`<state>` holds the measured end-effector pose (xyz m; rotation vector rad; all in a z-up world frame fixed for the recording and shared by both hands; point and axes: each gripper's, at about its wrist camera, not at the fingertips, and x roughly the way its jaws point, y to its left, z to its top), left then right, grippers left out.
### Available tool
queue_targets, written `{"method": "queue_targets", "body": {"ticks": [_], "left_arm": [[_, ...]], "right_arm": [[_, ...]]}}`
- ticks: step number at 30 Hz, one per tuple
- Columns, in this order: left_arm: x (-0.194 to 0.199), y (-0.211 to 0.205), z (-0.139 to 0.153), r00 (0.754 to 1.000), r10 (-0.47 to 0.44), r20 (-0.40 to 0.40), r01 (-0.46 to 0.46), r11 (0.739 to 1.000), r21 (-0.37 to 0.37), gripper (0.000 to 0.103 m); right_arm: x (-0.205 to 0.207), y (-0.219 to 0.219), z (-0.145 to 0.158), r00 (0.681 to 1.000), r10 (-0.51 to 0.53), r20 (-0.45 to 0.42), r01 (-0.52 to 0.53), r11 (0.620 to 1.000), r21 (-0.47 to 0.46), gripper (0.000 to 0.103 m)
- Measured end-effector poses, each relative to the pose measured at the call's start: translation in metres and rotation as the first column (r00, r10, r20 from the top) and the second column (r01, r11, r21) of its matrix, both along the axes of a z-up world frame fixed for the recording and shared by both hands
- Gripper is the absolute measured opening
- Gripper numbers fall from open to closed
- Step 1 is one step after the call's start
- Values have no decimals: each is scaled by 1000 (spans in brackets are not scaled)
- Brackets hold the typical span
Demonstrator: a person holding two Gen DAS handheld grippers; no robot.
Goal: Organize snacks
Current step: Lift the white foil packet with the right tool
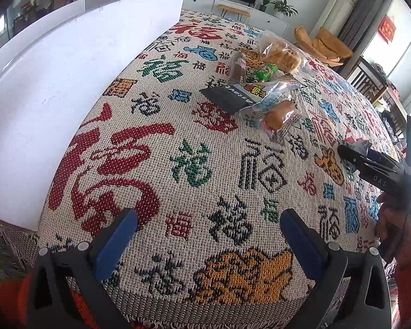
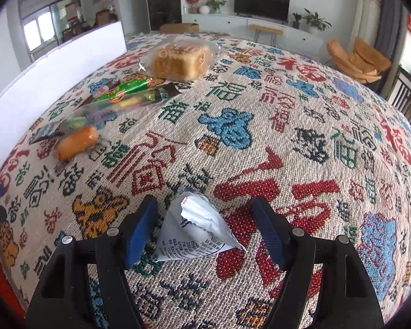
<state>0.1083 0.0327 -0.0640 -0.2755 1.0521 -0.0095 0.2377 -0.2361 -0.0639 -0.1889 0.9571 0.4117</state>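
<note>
Snacks lie in a loose row on the patterned tablecloth (image 2: 301,126): a bagged bread loaf (image 2: 182,60), a green packet (image 2: 123,91), a clear bag with dark end (image 1: 233,97) and a wrapped sausage-like roll (image 2: 78,142). The loaf (image 1: 283,53) and the roll (image 1: 279,116) also show in the left wrist view. A white-and-blue crumpled packet (image 2: 197,227) lies between the fingers of my open right gripper (image 2: 205,227), jaws apart from it. My left gripper (image 1: 208,238) is open and empty over the cloth near the front edge. The right gripper (image 1: 370,161) shows at right there.
A long white box (image 1: 54,82) stands along the table's left side, also in the right wrist view (image 2: 54,68). The cloth's fringed edge (image 1: 2,235) hangs at the near left. Chairs and a TV cabinet stand beyond the table.
</note>
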Motion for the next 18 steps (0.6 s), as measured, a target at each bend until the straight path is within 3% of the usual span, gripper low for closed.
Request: {"method": "queue_targets", "body": {"ticks": [6,14,18], "left_arm": [[2,-6,-1,1000,-11,-17,12,999,38,103],[7,-26,-7,996,-40,-78,55,977,204,103],[7,-25,-7,996,-38,-79,53,978,202,103]], "right_arm": [[1,1,1,1000,-6,0,6,1000,-5,78],[1,0,0,1000,-8,-1,8,1000,-1,79],[1,0,0,1000,-8,-1,8,1000,-1,79]]}}
